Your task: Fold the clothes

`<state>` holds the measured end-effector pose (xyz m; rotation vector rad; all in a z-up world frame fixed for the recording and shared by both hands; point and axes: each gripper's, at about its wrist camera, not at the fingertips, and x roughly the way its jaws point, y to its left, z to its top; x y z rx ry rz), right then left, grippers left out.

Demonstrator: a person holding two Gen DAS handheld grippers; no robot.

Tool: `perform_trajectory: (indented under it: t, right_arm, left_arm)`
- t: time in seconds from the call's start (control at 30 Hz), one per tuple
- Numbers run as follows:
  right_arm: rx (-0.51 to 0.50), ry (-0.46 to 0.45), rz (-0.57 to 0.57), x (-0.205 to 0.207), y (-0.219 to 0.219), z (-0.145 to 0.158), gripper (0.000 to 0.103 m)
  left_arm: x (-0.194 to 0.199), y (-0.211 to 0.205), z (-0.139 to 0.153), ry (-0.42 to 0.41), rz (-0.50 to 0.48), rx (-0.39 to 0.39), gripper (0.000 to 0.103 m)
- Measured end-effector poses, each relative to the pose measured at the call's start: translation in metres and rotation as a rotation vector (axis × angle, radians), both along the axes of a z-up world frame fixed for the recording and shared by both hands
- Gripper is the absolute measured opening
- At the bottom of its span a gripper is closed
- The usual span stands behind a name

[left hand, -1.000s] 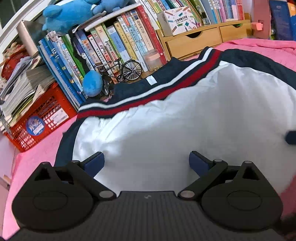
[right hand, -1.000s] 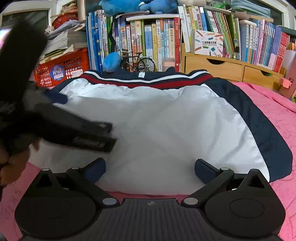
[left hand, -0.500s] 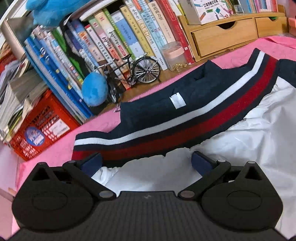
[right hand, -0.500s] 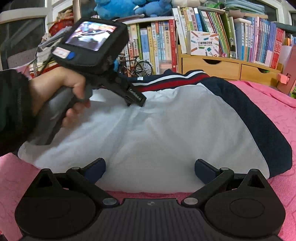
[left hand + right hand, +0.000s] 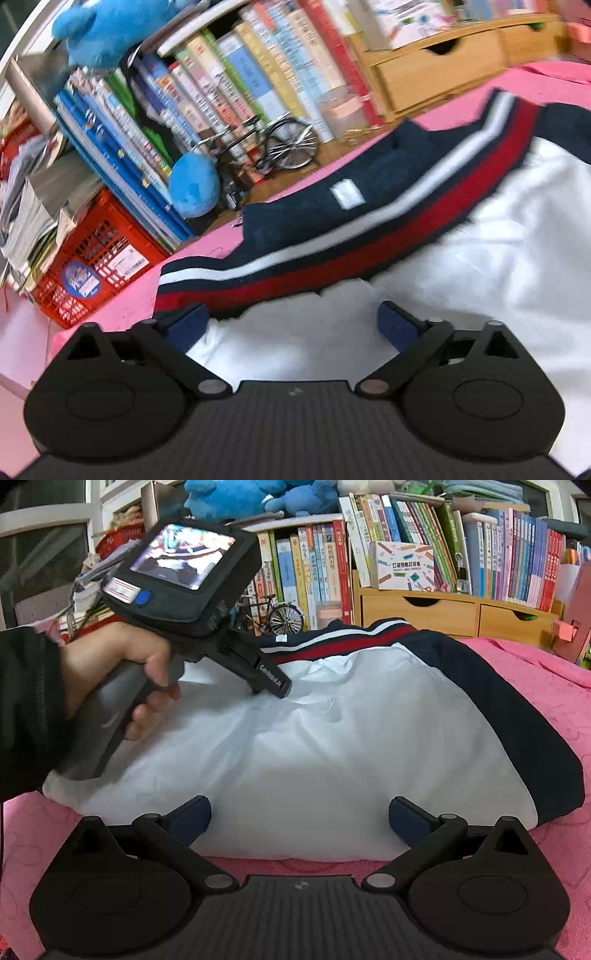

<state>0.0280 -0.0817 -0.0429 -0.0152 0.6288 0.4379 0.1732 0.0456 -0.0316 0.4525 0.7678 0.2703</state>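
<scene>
A white jacket [image 5: 332, 738] with navy sleeves and a navy, white and red striped band [image 5: 332, 266] lies spread on the pink bed cover [image 5: 535, 672]. My left gripper [image 5: 290, 317] hovers over the white cloth just short of the striped band. Its jaws are wide and closing, with white fabric below and between them; the pads [image 5: 184, 323] do not press on it. In the right wrist view a hand [image 5: 122, 664] holds that left gripper [image 5: 277, 686] low over the jacket's far left. My right gripper [image 5: 301, 812] stands open at the jacket's near edge, holding nothing.
Behind the bed runs a row of books [image 5: 317, 572] with a toy bicycle [image 5: 280, 147] and a blue plush ball [image 5: 194, 184] in front. A red crate [image 5: 92, 258] stands at the left. Wooden drawers [image 5: 443, 613] stand at the back right.
The left gripper has travelled across the white cloth toward the striped band at the jacket's far left. The right gripper has stayed at the near edge.
</scene>
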Motion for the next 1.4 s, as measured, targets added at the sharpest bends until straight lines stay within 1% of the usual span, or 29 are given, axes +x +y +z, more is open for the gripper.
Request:
perform_trajectory:
  t: [0.1,0.2,0.27,0.3,0.37,0.4,0.43,0.5,0.53,0.57,0.63,0.7,0.77,0.9,1.07,1.1,1.17,1.23,1.33,1.4]
  right_arm:
    - [0.006,0.000,-0.003,0.000,-0.001,0.000,0.103]
    - [0.006,-0.001,-0.004,0.000,0.000,0.000,0.103]
    - [0.005,-0.001,-0.004,0.000,0.000,0.000,0.103]
    - [0.004,-0.001,-0.005,0.000,0.000,0.000,0.103]
    - [0.004,-0.002,-0.005,0.000,0.000,0.000,0.103]
    - [0.004,-0.002,-0.005,0.000,0.000,0.000,0.103]
    - [0.004,-0.001,-0.005,0.000,0.000,0.000,0.103]
    - [0.004,0.000,-0.004,0.001,-0.001,0.000,0.103]
    - [0.004,0.000,-0.004,0.001,-0.001,0.000,0.103]
    - [0.004,0.000,-0.004,0.001,-0.001,0.000,0.103]
    - [0.004,0.000,-0.004,0.000,-0.001,0.000,0.103]
    - [0.005,0.000,-0.003,0.000,-0.002,0.000,0.103]
    - [0.008,0.000,-0.002,0.000,-0.003,0.000,0.103]
    - [0.023,0.001,0.003,0.000,-0.006,0.000,0.103]
    - [0.032,-0.001,0.010,-0.001,-0.009,0.001,0.103]
    - [0.038,-0.002,0.012,-0.001,-0.010,0.002,0.103]
    - [0.066,0.001,0.012,0.000,-0.015,0.002,0.103]
    - [0.100,-0.003,0.008,-0.001,-0.021,0.002,0.103]
    - [0.148,-0.043,-0.037,-0.007,-0.033,0.004,0.103]
    - [0.165,-0.064,-0.042,-0.011,-0.038,0.005,0.103]
  left_arm:
    - [-0.028,-0.007,0.007,-0.004,-0.095,-0.040,0.098]
    - [-0.033,-0.008,0.008,0.027,-0.143,-0.080,0.098]
    - [-0.023,-0.007,0.003,0.027,-0.125,-0.074,0.099]
    - [-0.013,-0.003,0.001,0.016,-0.110,-0.084,0.100]
    - [0.008,0.005,0.000,-0.006,-0.057,-0.108,0.100]
    - [0.021,0.011,0.000,-0.018,-0.010,-0.118,0.101]
    - [0.030,0.016,0.000,-0.023,0.034,-0.136,0.103]
    - [0.036,0.025,0.002,-0.010,0.077,-0.220,0.103]
    - [0.034,0.025,0.003,-0.010,0.075,-0.220,0.103]
    - [0.030,0.021,0.002,-0.012,0.053,-0.195,0.103]
    - [0.016,0.012,0.002,-0.018,0.007,-0.115,0.103]
    - [-0.003,0.007,0.000,-0.013,-0.023,-0.067,0.103]
    - [-0.024,0.005,-0.001,-0.008,-0.041,-0.060,0.102]
    - [-0.063,0.005,-0.002,-0.023,-0.076,-0.077,0.102]
    - [-0.113,0.009,-0.005,-0.069,-0.142,-0.020,0.103]
    - [-0.124,0.013,-0.004,-0.077,-0.145,-0.023,0.103]
    - [-0.143,0.026,0.001,-0.098,-0.132,-0.055,0.103]
    - [-0.158,0.042,0.008,-0.126,-0.094,-0.079,0.103]
    - [-0.175,0.067,0.015,-0.180,-0.005,-0.091,0.102]
    - [-0.180,0.083,0.015,-0.198,0.058,-0.110,0.102]
